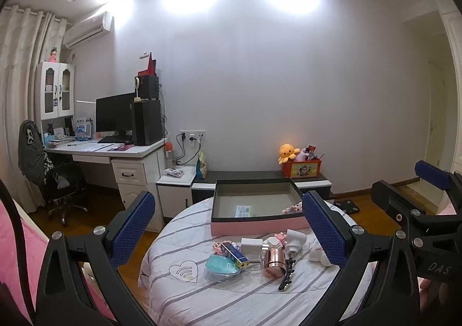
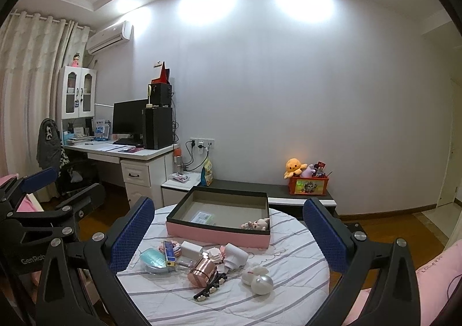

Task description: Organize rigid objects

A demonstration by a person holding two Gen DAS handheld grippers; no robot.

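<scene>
A round table (image 1: 231, 303) (image 2: 231, 308) with a striped white cloth holds a pink box (image 1: 257, 226) (image 2: 219, 232) with a dark rim, open on top, at its far side. A small pale toy (image 2: 258, 224) and a card (image 2: 203, 216) lie inside. In front of the box lie a rose-gold cup (image 1: 273, 262) (image 2: 202, 271), a teal round case (image 1: 221, 266) (image 2: 154, 259), a blue and yellow box (image 1: 235, 253), a white charger (image 1: 250, 245), a black hair clip (image 1: 286, 275) (image 2: 209, 287) and a white pearl toy (image 2: 261, 282). My left gripper (image 1: 228, 227) and right gripper (image 2: 228, 235) are open, empty, above the table's near edge.
A white desk (image 1: 109, 152) with a monitor and black speakers stands at the left, with an office chair (image 1: 57, 187). A low bench (image 1: 260, 178) behind the table holds a red toy bin (image 1: 304, 167). Pink bedding (image 2: 433, 279) lies at the right.
</scene>
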